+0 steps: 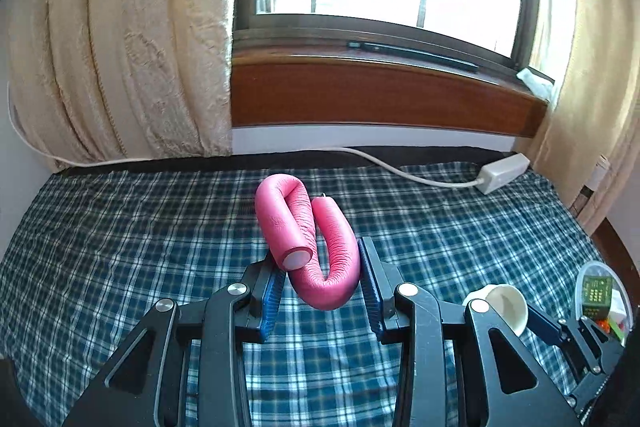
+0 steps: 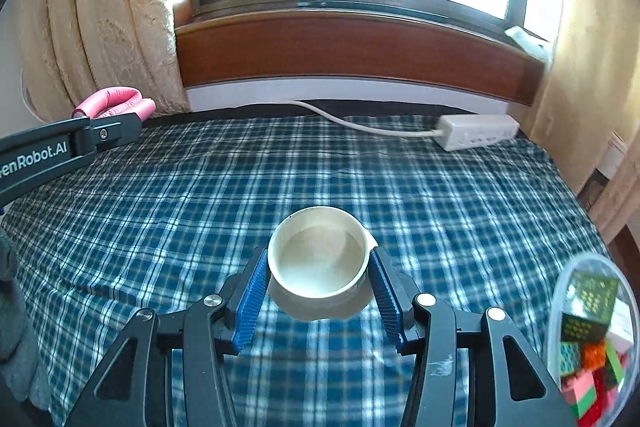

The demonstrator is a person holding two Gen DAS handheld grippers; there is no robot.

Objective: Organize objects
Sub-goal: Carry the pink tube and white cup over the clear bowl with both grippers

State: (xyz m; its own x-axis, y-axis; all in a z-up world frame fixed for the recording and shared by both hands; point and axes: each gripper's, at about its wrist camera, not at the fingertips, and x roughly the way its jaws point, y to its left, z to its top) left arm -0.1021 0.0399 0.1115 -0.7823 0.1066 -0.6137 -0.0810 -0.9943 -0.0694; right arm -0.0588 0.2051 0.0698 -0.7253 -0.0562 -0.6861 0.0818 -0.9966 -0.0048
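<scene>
Above the plaid bed [image 1: 120,227], left tongs [image 1: 322,279] clamp the bent pink foam roller [image 1: 308,227]; right tongs [image 2: 318,279] pinch a white paper cup [image 2: 318,255], nearer the clear tub [image 2: 592,327] at the bed's right edge.

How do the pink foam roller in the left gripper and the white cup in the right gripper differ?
Shape: the pink foam roller is a long soft tube bent into loops; the white cup is a short rigid round vessel.
Colour: the roller is pink with a wrinkled skin; the cup is smooth and white.
Pose: the roller's loops stick out past the left gripper; the cup sits tilted, mouth toward the camera, in the right gripper.
Shared: each is clamped between blue pads above the plaid cloth.
</scene>
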